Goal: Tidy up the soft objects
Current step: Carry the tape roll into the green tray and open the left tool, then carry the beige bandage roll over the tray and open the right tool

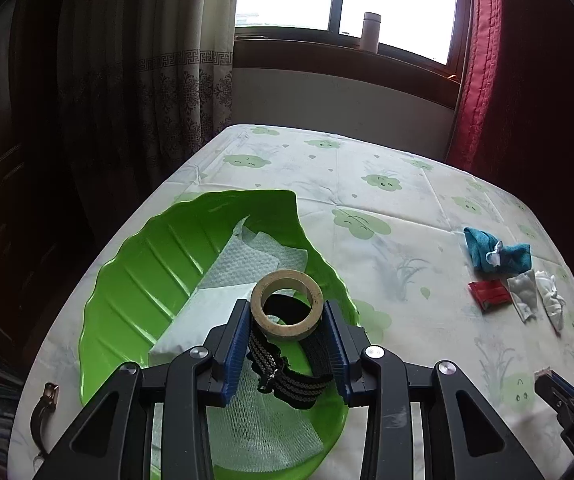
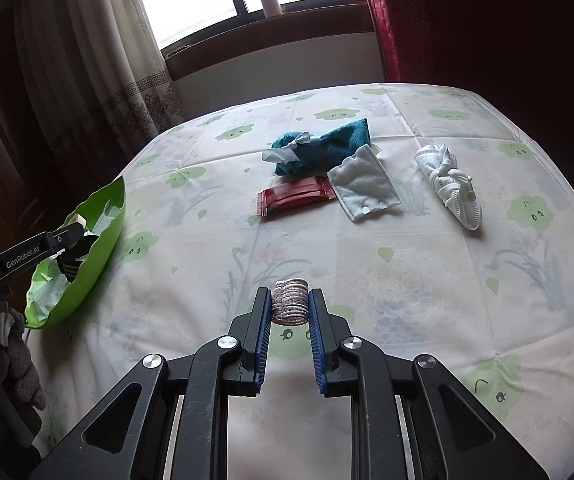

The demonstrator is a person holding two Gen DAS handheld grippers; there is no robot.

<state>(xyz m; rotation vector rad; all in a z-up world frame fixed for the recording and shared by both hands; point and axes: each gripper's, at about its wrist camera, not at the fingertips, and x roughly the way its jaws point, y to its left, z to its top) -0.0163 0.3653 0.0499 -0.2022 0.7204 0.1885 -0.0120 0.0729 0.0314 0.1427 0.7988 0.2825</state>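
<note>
- Soft objects are split between two places: some already lie in the green leaf-shaped tray (image 1: pixel 135 280), the rest sit loose on the bed (image 1: pixel 387 200) under its cloud-print sheet.
- Left wrist view: the left gripper (image 1: pixel 287 320) hangs over the tray with its jaws closed on a black striped elastic band (image 1: pixel 287 380), and a tape roll (image 1: pixel 287 304) sits between the tips on top of it. I judge that the roll may not be clamped at all; opening could send it rolling off the tray's low rim. The band droops, so it could snag on a blue pad when released. White cloths (image 1: pixel 255 260) below leave little flat room.
- Right wrist view: the right gripper (image 2: pixel 290 308) pinches a small grey knitted roll (image 2: pixel 290 306) only at the very tips, just above the sheet. That shallow hold could slip, or the roll could unwind, on the way to the tray.
- Well ahead lie a teal cloth (image 2: pixel 319 144), a red packet (image 2: pixel 295 196), a white towel piece (image 2: pixel 363 188) and a white sock (image 2: pixel 447 184).
- Both grippers heading for one tray risks a collision at its rim.
</note>
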